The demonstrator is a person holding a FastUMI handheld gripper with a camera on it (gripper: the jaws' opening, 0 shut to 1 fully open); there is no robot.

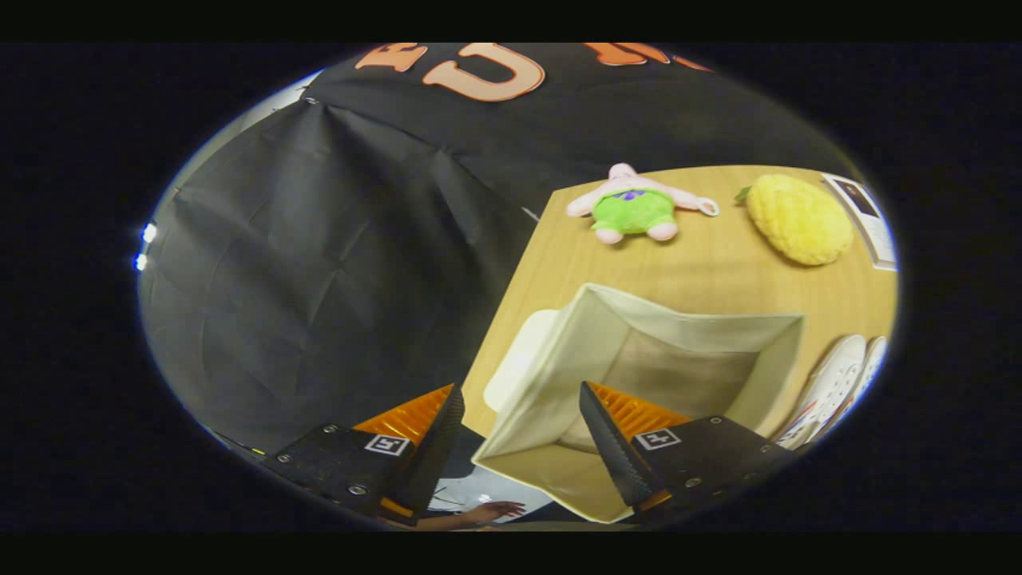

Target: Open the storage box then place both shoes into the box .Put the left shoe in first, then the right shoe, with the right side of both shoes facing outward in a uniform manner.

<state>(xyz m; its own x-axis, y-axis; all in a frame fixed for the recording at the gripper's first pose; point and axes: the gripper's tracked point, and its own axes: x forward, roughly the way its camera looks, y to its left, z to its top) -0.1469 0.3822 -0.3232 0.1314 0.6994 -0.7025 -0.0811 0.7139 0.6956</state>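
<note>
An open beige fabric storage box (766, 351) stands on the wooden table (718, 271), and I look down into its bare inside. A pale lid (515, 363) rests against the box's left outer wall, just beyond my fingertips. Two white shoes (834, 391) lie side by side on the table right of the box. My gripper (520, 387) hovers above the box's near left corner. It is open, with nothing pressed between the fingers. The left finger is over the table's edge and the right finger over the box's opening.
A pink plush star in green shorts (635, 209) and a yellow plush pineapple (798, 220) lie at the table's far side. A printed card (866, 216) sits beyond the pineapple. A person's hand (491, 511) shows below, off the table's near edge.
</note>
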